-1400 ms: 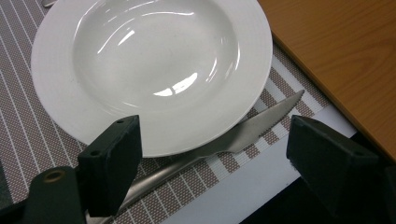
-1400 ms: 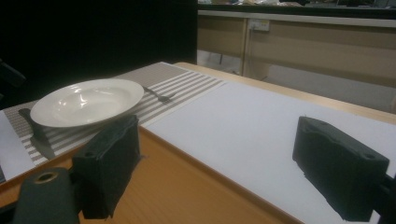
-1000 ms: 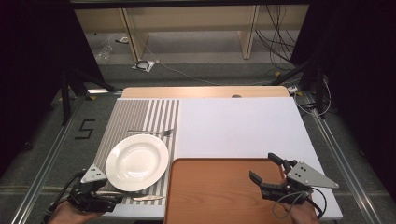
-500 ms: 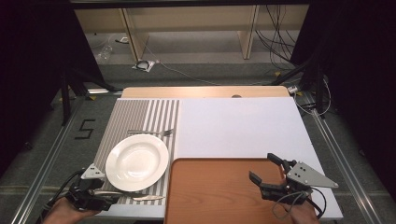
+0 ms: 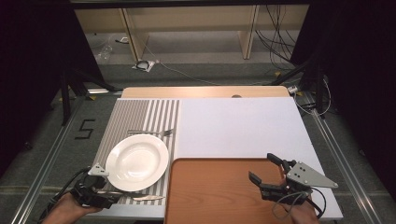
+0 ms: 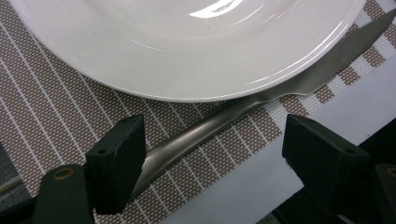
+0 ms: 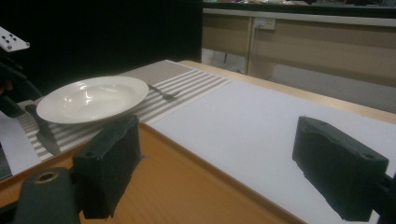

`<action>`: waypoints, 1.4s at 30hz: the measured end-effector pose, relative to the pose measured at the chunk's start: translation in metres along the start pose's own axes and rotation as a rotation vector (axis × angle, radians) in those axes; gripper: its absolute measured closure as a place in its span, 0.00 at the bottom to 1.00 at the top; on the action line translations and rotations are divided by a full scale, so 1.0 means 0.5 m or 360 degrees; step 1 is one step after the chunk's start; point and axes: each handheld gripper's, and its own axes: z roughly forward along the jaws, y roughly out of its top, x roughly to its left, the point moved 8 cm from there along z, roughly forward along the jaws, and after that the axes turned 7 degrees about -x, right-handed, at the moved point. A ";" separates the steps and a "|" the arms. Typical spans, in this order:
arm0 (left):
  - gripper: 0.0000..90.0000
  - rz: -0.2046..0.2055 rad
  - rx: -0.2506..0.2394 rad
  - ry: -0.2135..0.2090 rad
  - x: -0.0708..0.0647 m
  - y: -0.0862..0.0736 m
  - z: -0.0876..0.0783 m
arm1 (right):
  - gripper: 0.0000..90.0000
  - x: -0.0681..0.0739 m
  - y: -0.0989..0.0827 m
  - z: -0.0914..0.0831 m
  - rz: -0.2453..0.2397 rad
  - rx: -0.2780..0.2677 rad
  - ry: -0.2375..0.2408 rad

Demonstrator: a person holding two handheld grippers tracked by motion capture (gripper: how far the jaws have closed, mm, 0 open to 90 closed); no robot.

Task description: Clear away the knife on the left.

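While open, left gripper (image 6: 212, 158) straddles knife (image 6: 224, 121), beside plate (image 6: 187, 46)

— How many pieces of tableware are laid out on the worktop?
— One white plate (image 5: 137, 161), one knife (image 6: 243, 114) between the left jaws, its blade running partly under the plate's rim, and one fork (image 5: 150, 132) beyond the plate.
— And underneath?
— One striped placemat (image 5: 140, 116), one white sheet (image 5: 238, 126) and one brown tray (image 5: 215, 191) below the right jaws.
— Handheld grippers?
— Two.
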 end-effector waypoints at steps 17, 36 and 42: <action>0.29 0.0080 0.0107 -0.0032 -0.002 0.000 0.032 | 0.18 0.004 -0.001 0.002 -0.0003 0.0004 0.0020; 0.36 0.0218 0.0207 -0.0040 -0.012 -0.001 0.050 | 0.18 0.007 -0.003 0.002 -0.0011 0.0017 0.0037; 0.45 0.0300 0.0278 -0.0034 -0.024 -0.002 0.045 | 0.18 0.008 -0.004 0.003 -0.0015 0.0025 0.0043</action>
